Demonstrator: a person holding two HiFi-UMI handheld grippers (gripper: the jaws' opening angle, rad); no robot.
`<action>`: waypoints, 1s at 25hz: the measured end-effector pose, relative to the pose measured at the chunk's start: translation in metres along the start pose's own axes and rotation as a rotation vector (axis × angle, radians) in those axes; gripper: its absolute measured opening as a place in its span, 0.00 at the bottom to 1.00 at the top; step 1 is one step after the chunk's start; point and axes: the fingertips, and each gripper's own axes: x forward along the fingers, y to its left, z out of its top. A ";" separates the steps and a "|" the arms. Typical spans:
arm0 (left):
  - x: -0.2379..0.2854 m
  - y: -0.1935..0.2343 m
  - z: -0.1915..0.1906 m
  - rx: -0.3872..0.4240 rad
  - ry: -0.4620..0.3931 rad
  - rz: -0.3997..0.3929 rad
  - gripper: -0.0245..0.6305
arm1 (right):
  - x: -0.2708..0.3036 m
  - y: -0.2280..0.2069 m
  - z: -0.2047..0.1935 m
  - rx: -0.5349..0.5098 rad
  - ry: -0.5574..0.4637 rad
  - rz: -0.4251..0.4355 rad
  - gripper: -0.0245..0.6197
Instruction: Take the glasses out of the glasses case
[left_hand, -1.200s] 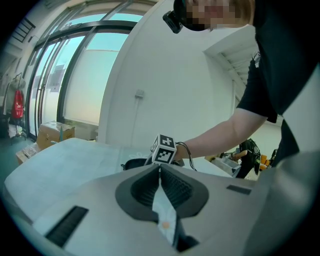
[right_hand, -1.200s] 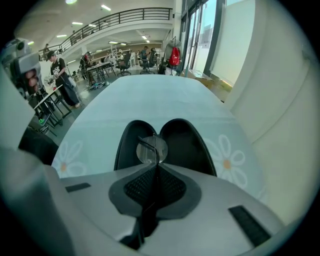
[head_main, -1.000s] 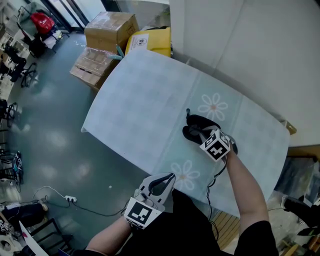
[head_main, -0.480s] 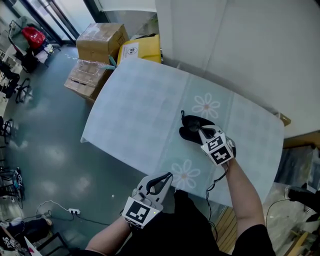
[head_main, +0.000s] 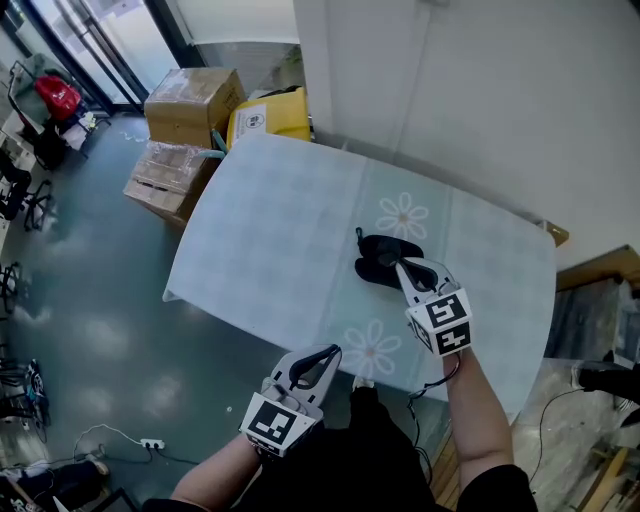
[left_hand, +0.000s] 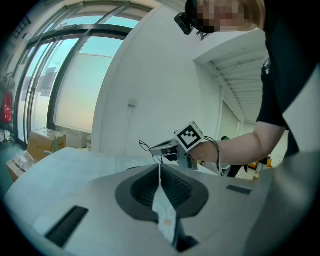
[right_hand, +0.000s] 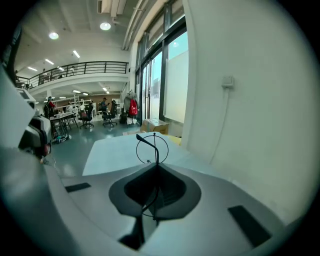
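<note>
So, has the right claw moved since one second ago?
Yes. The right claw, shut on the glasses, has pulled back from the glasses case towards the person.

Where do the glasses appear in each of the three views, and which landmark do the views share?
Head view: too small to make out, at the tip of the right gripper by the black glasses case.
Left gripper view: probably the thin dark wires at that gripper's tip, near centre.
Right gripper view: centre, round wire glasses clamped between the jaws.
Shared landmark: the cardboard boxes beyond the table.
</note>
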 end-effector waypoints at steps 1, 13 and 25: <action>-0.003 0.001 0.002 -0.003 -0.006 0.000 0.08 | -0.007 0.004 0.007 0.011 -0.026 -0.007 0.08; -0.037 0.002 0.025 0.023 -0.048 -0.026 0.08 | -0.095 0.059 0.067 0.109 -0.274 -0.096 0.08; -0.074 0.008 0.036 0.054 -0.092 -0.072 0.08 | -0.143 0.121 0.071 0.139 -0.334 -0.171 0.08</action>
